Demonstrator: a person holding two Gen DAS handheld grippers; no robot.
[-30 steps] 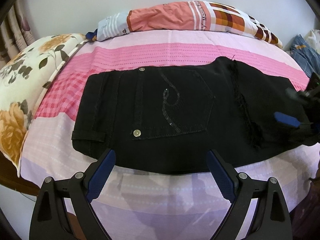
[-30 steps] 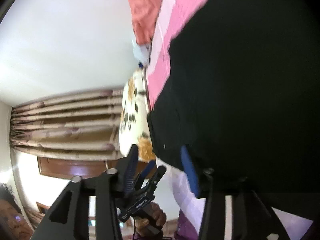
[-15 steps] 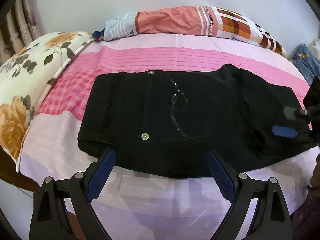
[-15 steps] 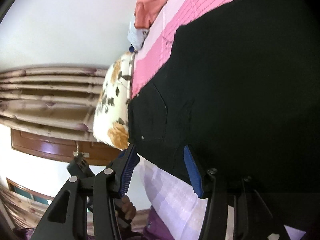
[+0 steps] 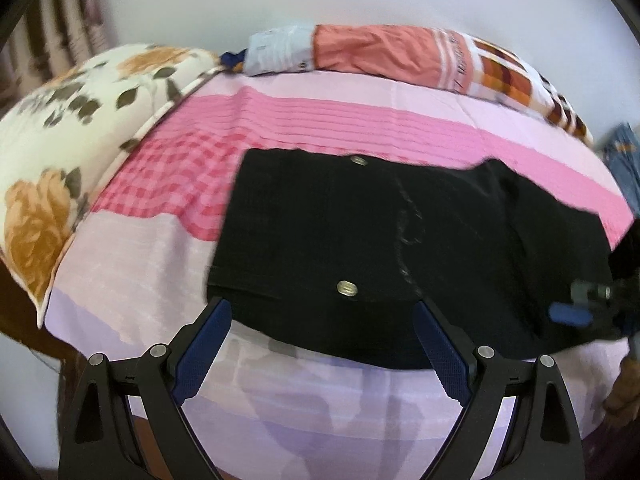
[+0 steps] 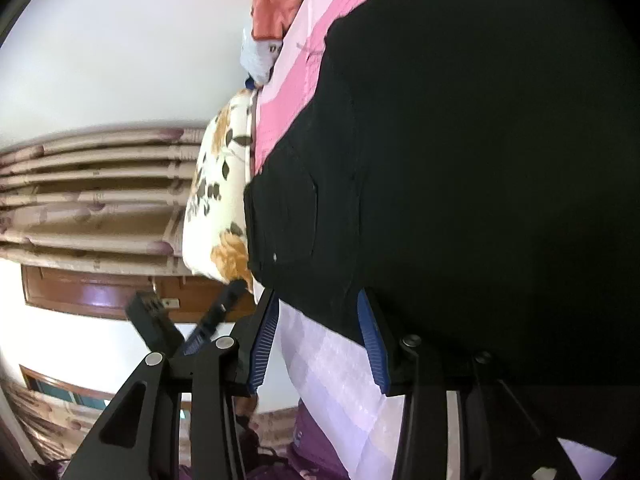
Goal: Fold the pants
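Black pants (image 5: 380, 240) lie folded flat across a pink striped bed sheet (image 5: 360, 120), back pocket and two metal buttons facing up. My left gripper (image 5: 320, 344) is open and empty just above the pants' near edge, close to the waistband corner. My right gripper (image 6: 320, 340) is tilted sideways at the pants' right end with its jaws partly apart; its right finger lies against the black cloth (image 6: 480, 160). It also shows at the right edge of the left wrist view (image 5: 576, 308).
A floral pillow (image 5: 60, 152) lies at the bed's left. An orange and white rolled blanket (image 5: 400, 56) lies along the far wall. Blue denim (image 5: 624, 156) sits at the far right. Curtains (image 6: 88, 192) and a wooden frame stand beyond the bed's left side.
My left gripper has moved left and closer to the pants' near edge. My right gripper has turned, and the pants' right end now lies lower on the bed.
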